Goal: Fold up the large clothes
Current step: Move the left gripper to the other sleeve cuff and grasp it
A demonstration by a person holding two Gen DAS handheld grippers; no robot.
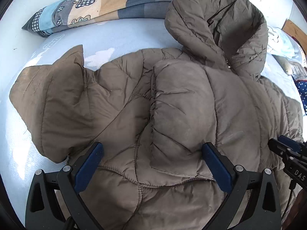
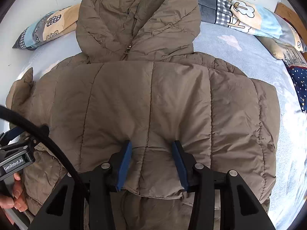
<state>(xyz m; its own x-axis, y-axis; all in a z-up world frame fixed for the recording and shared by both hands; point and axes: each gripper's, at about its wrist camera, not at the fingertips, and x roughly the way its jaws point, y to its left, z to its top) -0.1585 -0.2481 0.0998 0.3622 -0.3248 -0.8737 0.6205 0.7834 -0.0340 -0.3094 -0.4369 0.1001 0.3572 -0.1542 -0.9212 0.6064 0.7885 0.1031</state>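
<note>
Right, the brown puffer jacket [image 2: 149, 99] lies spread on the blue bed sheet [image 2: 239, 53], one sleeve [image 2: 145, 103] already folded across its body, hood [image 2: 138, 19] and lower half not yet folded, I'd say. My left gripper [image 1: 151, 153] gapes wide, empty; my right gripper [image 2: 151, 153] stands part-open astride the cuff [image 2: 151, 172], apparently not pinching.

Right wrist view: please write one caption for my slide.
Right gripper open over a sleeve folded across a brown puffer jacket on a blue bed.
</note>
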